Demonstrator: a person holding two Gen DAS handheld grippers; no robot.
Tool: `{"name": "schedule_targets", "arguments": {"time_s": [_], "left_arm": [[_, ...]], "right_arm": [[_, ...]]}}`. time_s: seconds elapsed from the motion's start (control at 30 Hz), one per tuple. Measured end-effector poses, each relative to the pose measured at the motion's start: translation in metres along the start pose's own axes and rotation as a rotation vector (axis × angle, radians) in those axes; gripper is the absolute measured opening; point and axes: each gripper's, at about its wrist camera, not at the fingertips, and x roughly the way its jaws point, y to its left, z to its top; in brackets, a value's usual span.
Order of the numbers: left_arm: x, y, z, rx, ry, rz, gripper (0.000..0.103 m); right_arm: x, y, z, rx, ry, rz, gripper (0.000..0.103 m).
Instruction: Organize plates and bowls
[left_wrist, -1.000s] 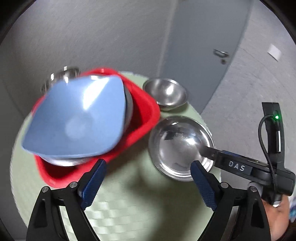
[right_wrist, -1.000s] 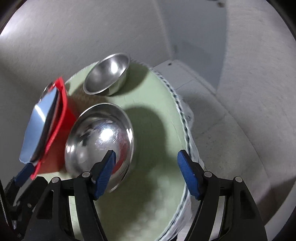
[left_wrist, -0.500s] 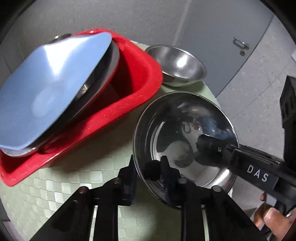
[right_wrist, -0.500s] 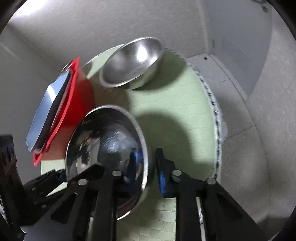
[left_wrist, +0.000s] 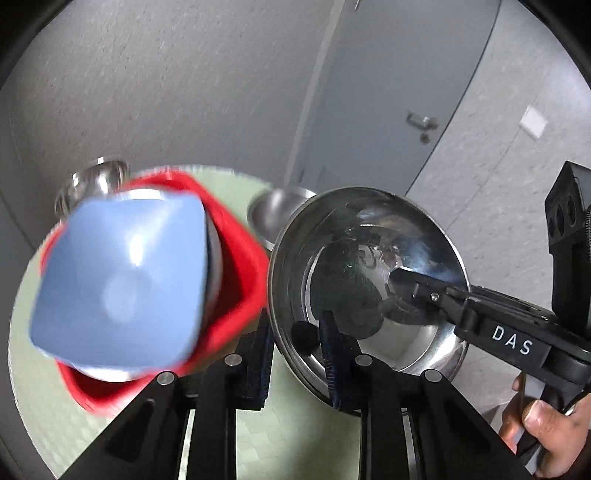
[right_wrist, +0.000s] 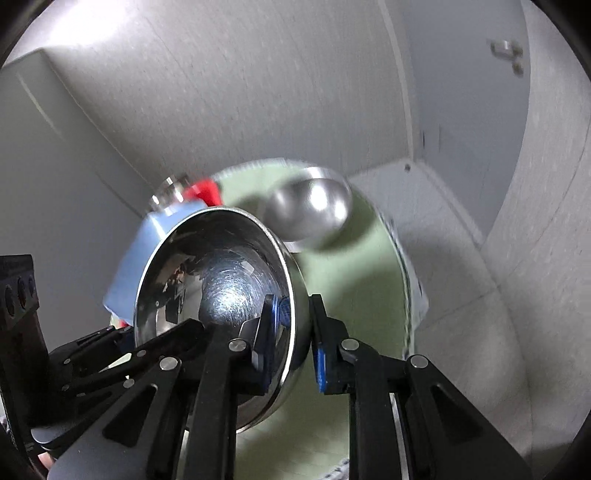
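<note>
Left gripper (left_wrist: 295, 354) and right gripper (right_wrist: 290, 339) on steel bowl (left_wrist: 369, 280) — above green table (left_wrist: 44, 398).

text: "DAS" | on: right tool (left_wrist: 424, 291) body | white letters

The left gripper (left_wrist: 295, 350) has its two blue-padded fingers (left_wrist: 330, 354) drawn close together, pinching the near rim of the steel bowl (left_wrist: 369, 273), one finger inside the wall and one outside. The right gripper (right_wrist: 291, 332) clamps the opposite rim the same way (its inner pad mirrored in the metal), reaching in from the right side. A bare hand (left_wrist: 543, 435) grips the right tool's handle, thumb on top, at the lower right of the left wrist view.
</note>
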Motion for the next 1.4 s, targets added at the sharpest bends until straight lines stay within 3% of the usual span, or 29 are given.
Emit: {"name": "schedule_targets", "arguments": {"time_s": [0.2, 0.37, 0.53, 0.7, 0.83, 1.0, 1.23, 1.4], "left_arm": [[-0.039, 0.067, 0.049, 0.01, -0.053, -0.047, 0.02], [-0.06, 0.154, 0.087, -0.028, -0.073, -0.01, 0.02], [-0.043, 0.237, 0.122, -0.078, -0.041, 0.018, 0.02], [0.005, 0.297, 0.155, -0.104, 0.017, 0.014, 0.021], [0.047, 0.325, 0.177, -0.129, 0.077, 0.012, 0.022], [0.081, 0.341, 0.18, -0.142, 0.141, 0.007, 0.023], [0.11, 0.34, 0.188, -0.141, 0.174, -0.006, 0.025], [0.126, 0.344, 0.19, -0.141, 0.16, -0.003, 0.027]], "right_arm": [[-0.001, 0.075, 0.047, -0.032, -0.09, 0.001, 0.017], [0.046, 0.152, 0.086, -0.077, -0.101, 0.019, 0.017], [0.116, 0.21, 0.117, -0.108, -0.038, 0.025, 0.017], [0.189, 0.24, 0.141, -0.113, 0.039, -0.003, 0.017], [0.24, 0.251, 0.157, -0.111, 0.106, -0.051, 0.017], [0.285, 0.248, 0.162, -0.106, 0.175, -0.11, 0.018], [0.307, 0.255, 0.154, -0.153, 0.203, -0.221, 0.02], [0.308, 0.257, 0.15, -0.156, 0.202, -0.228, 0.023]]}}
